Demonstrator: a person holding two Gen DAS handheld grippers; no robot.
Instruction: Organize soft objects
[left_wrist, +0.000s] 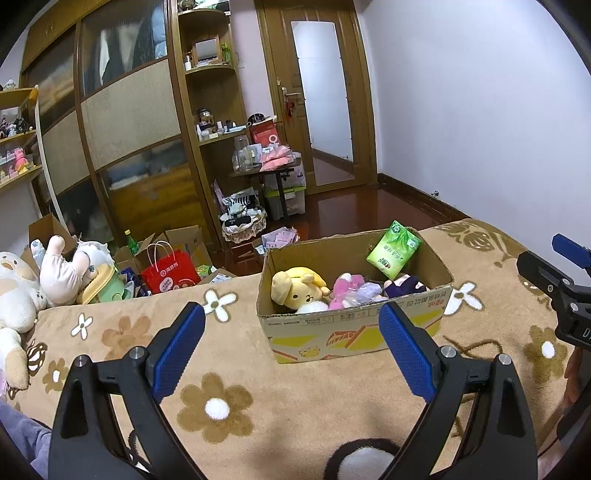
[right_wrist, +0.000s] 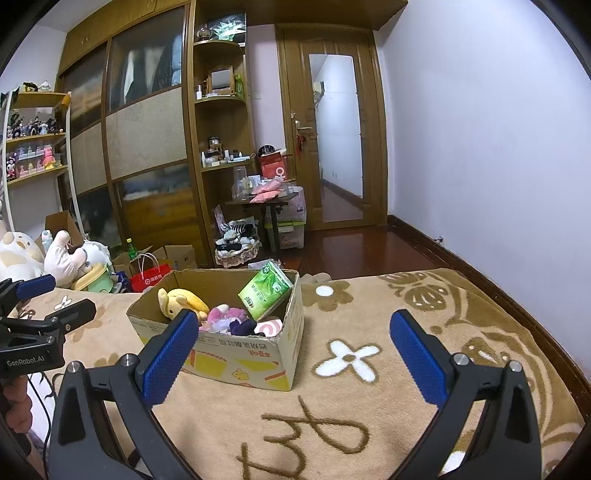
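Note:
A cardboard box (left_wrist: 354, 332) stands on the flowered blanket (left_wrist: 229, 376). In it lie a yellow plush dog (left_wrist: 299, 290), a pink and lilac plush (left_wrist: 352, 290), a dark purple soft item (left_wrist: 404, 284) and a green tissue pack (left_wrist: 393, 249) leaning on the far wall. The box also shows in the right wrist view (right_wrist: 243, 358), with a pink-white item (right_wrist: 269, 328) inside. My left gripper (left_wrist: 291, 349) is open and empty, just in front of the box. My right gripper (right_wrist: 295, 354) is open and empty, to the right of the box.
Large plush toys (left_wrist: 55, 273) lie at the blanket's left end. Beyond the bed are a red bag (left_wrist: 170, 275), open cartons, a basket (left_wrist: 242, 221), a small cluttered table (left_wrist: 269, 166), a wardrobe and a door (left_wrist: 325, 99). A wall runs along the right.

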